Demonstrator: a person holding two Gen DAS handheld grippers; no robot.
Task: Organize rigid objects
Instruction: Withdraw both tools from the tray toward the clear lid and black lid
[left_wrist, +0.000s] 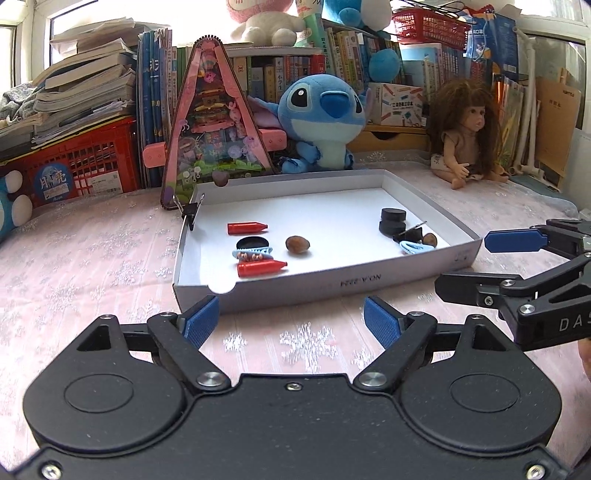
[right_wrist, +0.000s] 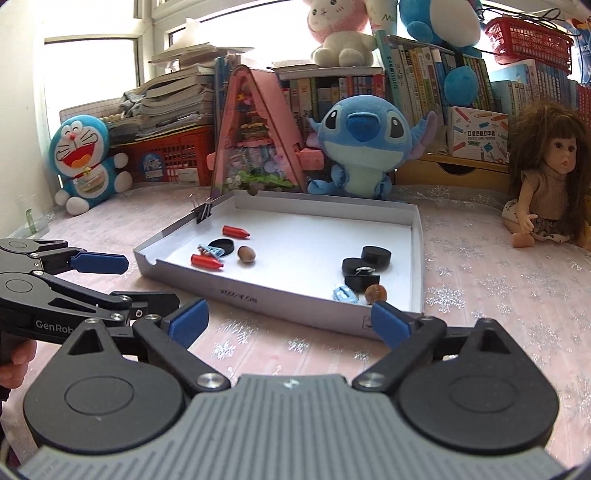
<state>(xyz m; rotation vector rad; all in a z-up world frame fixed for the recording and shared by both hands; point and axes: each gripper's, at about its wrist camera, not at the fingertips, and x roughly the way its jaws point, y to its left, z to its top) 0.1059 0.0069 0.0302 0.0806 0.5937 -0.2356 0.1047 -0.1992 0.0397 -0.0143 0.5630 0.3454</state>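
Observation:
A shallow white tray (left_wrist: 314, 288) (right_wrist: 258, 299) lies on the pink cloth. At its left end lie two red crayon-shaped pieces (left_wrist: 246, 228) (right_wrist: 206, 261), a black disc (left_wrist: 252, 242), a blue clip (left_wrist: 253, 254) and a brown nut (left_wrist: 297, 244) (right_wrist: 246, 254). Towards the right end are two black discs (left_wrist: 392, 220) (right_wrist: 376, 255), a binder clip (right_wrist: 362, 278), another blue clip (right_wrist: 345, 294) and a second nut (right_wrist: 376, 293). My left gripper (left_wrist: 291, 321) stands open and empty before the tray's front wall. My right gripper (right_wrist: 290, 323) is open and empty at the tray's right front corner.
A binder clip (left_wrist: 192, 214) is clamped on the tray's left rim. Behind the tray stand a pink triangular toy house (left_wrist: 214, 122), a blue plush (left_wrist: 321, 114) and a doll (left_wrist: 469, 136). A second blue plush (right_wrist: 85, 162), a red crate (left_wrist: 74, 166) and books line the back.

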